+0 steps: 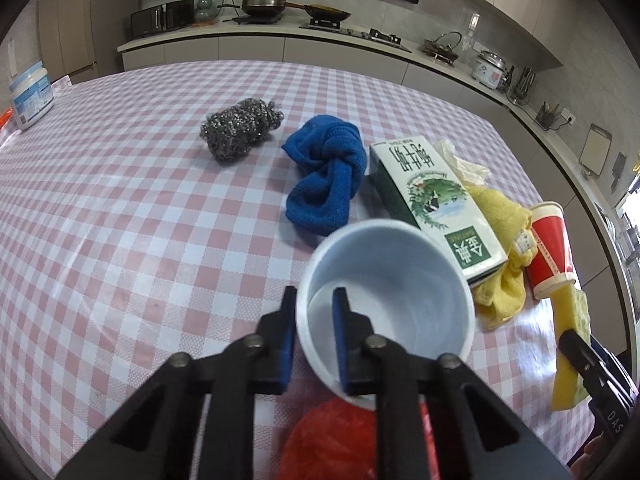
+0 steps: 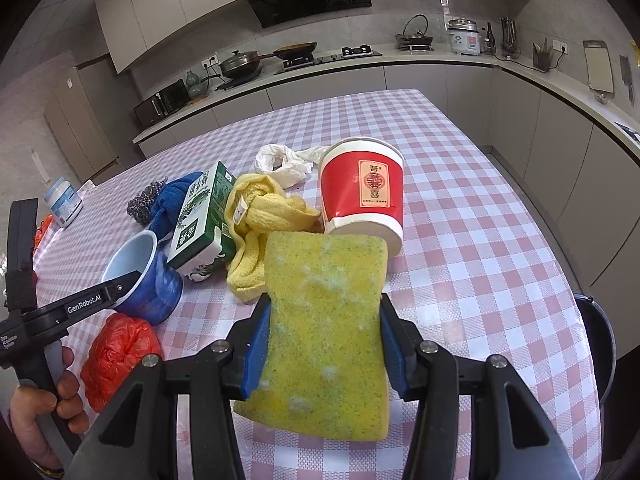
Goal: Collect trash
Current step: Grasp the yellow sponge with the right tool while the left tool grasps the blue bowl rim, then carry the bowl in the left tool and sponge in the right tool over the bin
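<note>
My left gripper [image 1: 316, 300] is shut on the rim of a blue cup with a white inside [image 1: 396, 292], one finger inside and one outside; the cup also shows in the right wrist view [image 2: 148, 280]. My right gripper [image 2: 324, 320] is shut on a yellow sponge [image 2: 328, 320], held above the table; the sponge also shows in the left wrist view [image 1: 570, 344]. A green milk carton [image 1: 432, 204] lies beside the cup. A red paper cup [image 2: 362, 192] lies on its side behind the sponge. A red plastic bag [image 2: 118, 356] lies near the front edge.
On the pink checked tablecloth [image 1: 120, 220] lie a steel scourer [image 1: 240, 128], a knotted blue cloth [image 1: 328, 176], a yellow cloth [image 2: 260, 216] and a crumpled white bag [image 2: 284, 160]. A white jar [image 1: 30, 94] stands far left. Kitchen counters run behind.
</note>
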The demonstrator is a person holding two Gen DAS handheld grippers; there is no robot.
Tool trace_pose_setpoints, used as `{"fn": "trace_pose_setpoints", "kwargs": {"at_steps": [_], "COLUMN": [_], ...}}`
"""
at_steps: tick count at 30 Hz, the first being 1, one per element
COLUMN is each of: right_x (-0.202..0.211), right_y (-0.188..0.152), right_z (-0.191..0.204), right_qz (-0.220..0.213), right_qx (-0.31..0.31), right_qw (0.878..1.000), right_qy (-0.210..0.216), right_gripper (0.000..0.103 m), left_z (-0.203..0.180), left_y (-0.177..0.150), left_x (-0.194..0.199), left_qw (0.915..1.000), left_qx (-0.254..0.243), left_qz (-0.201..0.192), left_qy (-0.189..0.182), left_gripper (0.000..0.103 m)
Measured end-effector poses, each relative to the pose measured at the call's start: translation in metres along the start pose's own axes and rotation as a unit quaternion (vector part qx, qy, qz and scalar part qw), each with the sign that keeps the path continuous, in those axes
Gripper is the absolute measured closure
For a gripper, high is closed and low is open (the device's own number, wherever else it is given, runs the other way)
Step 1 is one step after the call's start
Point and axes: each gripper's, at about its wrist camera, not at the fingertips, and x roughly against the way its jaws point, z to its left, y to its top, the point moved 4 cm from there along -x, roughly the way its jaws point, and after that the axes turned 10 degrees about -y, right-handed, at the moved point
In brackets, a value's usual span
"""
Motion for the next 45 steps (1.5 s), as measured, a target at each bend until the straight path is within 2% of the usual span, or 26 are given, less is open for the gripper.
{"fn": "trace_pose_setpoints", "kwargs": {"at_steps": [4, 14, 23, 32, 45], "right_x": [0.002, 0.02, 0.034, 0.053, 0.076], "right_y": [-0.001, -0.001, 0.0, 0.003, 0.007], "right_z": [-0.001, -0.014, -0.034, -0.068, -0.142], "right_qz": [0.0, -0.01, -0.016, -0.026, -0.028], "right_qx": [0.001, -0.007, -0.018, -0.031, -0.056], "right_qw": [1.0, 1.0, 1.0, 0.999, 0.998], "right_qy": [0.004, 0.012, 0.007, -0.005, -0.02], "right_gripper": [0.051, 0.051, 0.051, 0.051, 0.051], "left_z": [0.0, -0.016, -0.051, -0.098, -0.181], "left_y": [-0.001, 0.003, 0.003, -0.003, -0.021], "left_x": [0.008, 0.031, 0.038, 0.037, 0.024], "left_qw": [0.9999, 0.9988, 0.9977, 0.9961, 0.9927], "left_qx": [0.004, -0.002, -0.026, -0.046, -0.074], "left_qz": [-0.015, -0.044, -0.047, -0.042, -0.021], "left_qy": [-0.003, -0.02, -0.041, -0.062, -0.093], "left_gripper": [0.093, 0.094, 0.094, 0.094, 0.094]}}
